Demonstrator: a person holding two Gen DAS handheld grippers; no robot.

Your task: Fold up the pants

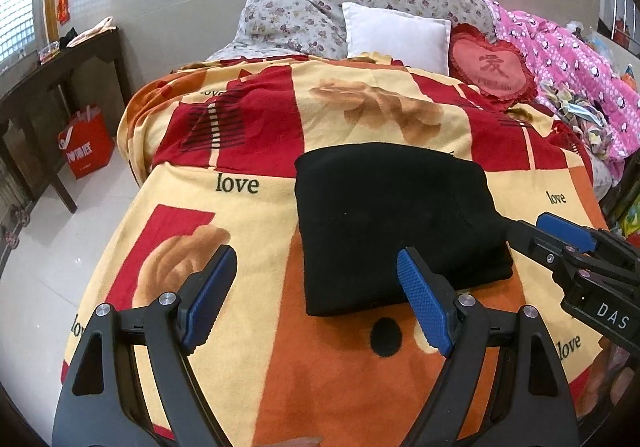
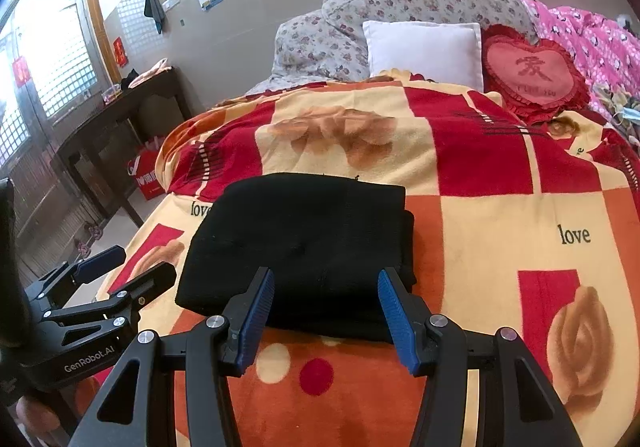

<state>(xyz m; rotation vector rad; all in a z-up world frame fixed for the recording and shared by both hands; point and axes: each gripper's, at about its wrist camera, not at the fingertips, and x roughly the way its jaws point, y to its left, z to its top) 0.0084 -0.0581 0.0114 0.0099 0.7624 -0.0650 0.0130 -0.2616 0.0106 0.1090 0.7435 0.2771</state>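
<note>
While both grippers are held spread and empty, the black pants (image 1: pixel 396 227) are seen folded into a compact rectangle on the patterned blanket (image 1: pixel 248 207).

Furthest left in the left wrist view, a dark wooden table (image 1: pixel 60 71) is set against the wall, with a red bag (image 1: pixel 85 143) on the floor below it. Next, the left gripper (image 1: pixel 316 301) is held low above the blanket, its blue-padded fingers wide apart with nothing between them; its right pad overlaps the near edge of the pants, though contact cannot be judged. Beyond, a white pillow (image 1: pixel 396 35) and a red heart cushion (image 1: pixel 492 67) are propped at the head of the bed. To the right, the right gripper (image 2: pixel 326 315) is poised at the near edge of the folded pants, fingers likewise parted and gripping nothing.
</note>
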